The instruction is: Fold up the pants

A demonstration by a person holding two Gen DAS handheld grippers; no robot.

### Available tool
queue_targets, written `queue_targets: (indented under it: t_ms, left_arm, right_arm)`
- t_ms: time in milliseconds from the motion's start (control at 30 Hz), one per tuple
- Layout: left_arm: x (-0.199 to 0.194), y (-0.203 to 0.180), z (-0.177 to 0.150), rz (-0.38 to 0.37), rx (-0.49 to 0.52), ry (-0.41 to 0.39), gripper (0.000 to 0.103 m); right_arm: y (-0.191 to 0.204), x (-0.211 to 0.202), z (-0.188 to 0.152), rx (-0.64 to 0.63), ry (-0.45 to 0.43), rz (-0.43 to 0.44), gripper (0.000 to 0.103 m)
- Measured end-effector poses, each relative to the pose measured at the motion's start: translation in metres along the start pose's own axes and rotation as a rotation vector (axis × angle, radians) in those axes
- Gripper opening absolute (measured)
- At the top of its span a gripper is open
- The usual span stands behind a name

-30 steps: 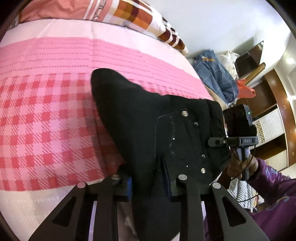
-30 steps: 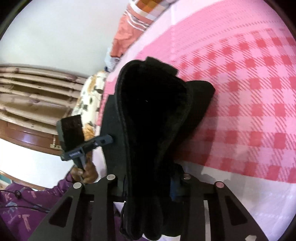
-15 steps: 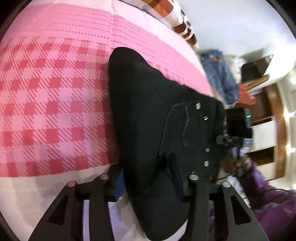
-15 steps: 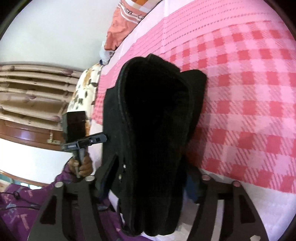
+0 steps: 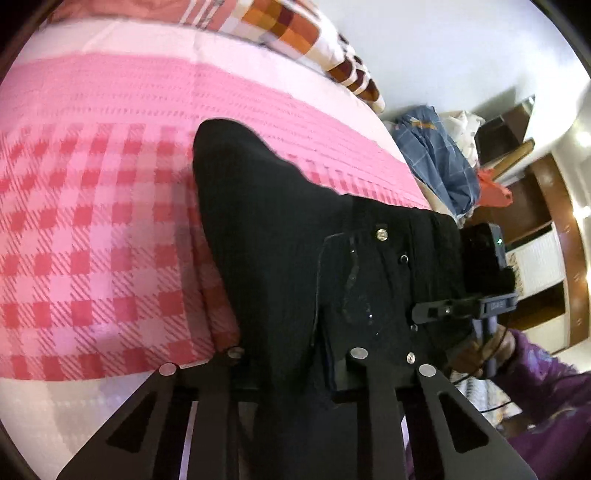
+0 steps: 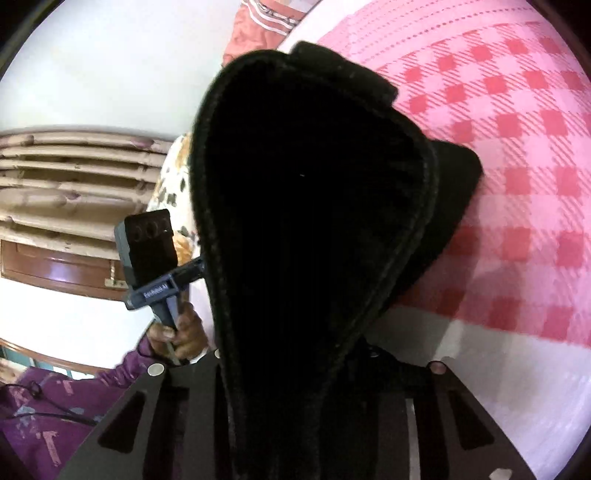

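Left wrist view: the left gripper (image 5: 295,363) has its 2 fingers clamped on the black pants (image 5: 280,236), which drape from the pinch onto the pink checked bedspread (image 5: 96,236) near its edge.
Surroundings: blue clothes (image 5: 439,166) heaped past the bed's far corner; a patterned pillow (image 5: 295,33) along its far edge.
Right wrist view: the right gripper (image 6: 295,369) is closed on the pants (image 6: 310,206); the bunched fabric fills the middle and hides the fingertips.
Beside: the other handheld gripper unit (image 6: 155,254) at the left.

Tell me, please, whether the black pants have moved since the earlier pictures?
Yes: the pants tip shifted left and down against the pink checked bedspread versus half a second ago.
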State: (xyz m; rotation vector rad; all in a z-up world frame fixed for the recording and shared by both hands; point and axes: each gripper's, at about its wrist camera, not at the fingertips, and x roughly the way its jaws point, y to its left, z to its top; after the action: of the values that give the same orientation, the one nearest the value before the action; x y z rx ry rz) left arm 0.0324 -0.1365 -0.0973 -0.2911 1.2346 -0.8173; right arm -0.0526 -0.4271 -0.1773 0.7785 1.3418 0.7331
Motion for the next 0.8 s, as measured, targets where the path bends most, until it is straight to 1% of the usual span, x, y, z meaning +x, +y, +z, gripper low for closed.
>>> queue_targets:
  t_ms: [67,200,267,333,500,533,600,633,800]
  left_arm:
    - [-0.005,-0.007,0.003,-0.024,0.006,-0.010,0.020]
    - [-0.021,-0.012,0.007,-0.004,0.026,-0.039,0.019]
    - [-0.030,-0.016,0.008,0.025,0.042,-0.057,0.019]
    - [-0.040,-0.018,0.010,0.050,0.051,-0.081,0.019]
    - [-0.064,-0.016,0.012,0.139,0.084,-0.132,0.019]
    - [-0.067,-0.015,0.013,0.152,0.085,-0.141,0.019]
    - [-0.078,-0.011,0.015,0.195,0.093,-0.170,0.019]
    - [-0.083,-0.008,0.016,0.206,0.094,-0.180,0.019]
    - [-0.108,0.011,0.024,0.263,0.093,-0.233,0.019]
  right_arm:
    - [0.009,-0.002,-0.002,-0.005,-0.017,0.020,0.030]
    - [0.026,0.002,-0.003,-0.013,-0.043,0.058,0.030]
    - [0.031,0.004,-0.003,-0.008,-0.056,0.083,0.030]
    - [0.040,0.014,0.000,-0.015,-0.065,0.089,0.030]
    - [0.062,0.038,0.014,-0.040,-0.068,0.110,0.030]
    - [0.060,0.036,0.018,-0.042,-0.068,0.112,0.030]
    - [0.068,0.044,0.027,-0.052,-0.064,0.119,0.030]
    - [0.067,0.042,0.033,-0.058,-0.061,0.119,0.030]
    - [0.092,0.066,0.058,-0.090,-0.044,0.124,0.030]
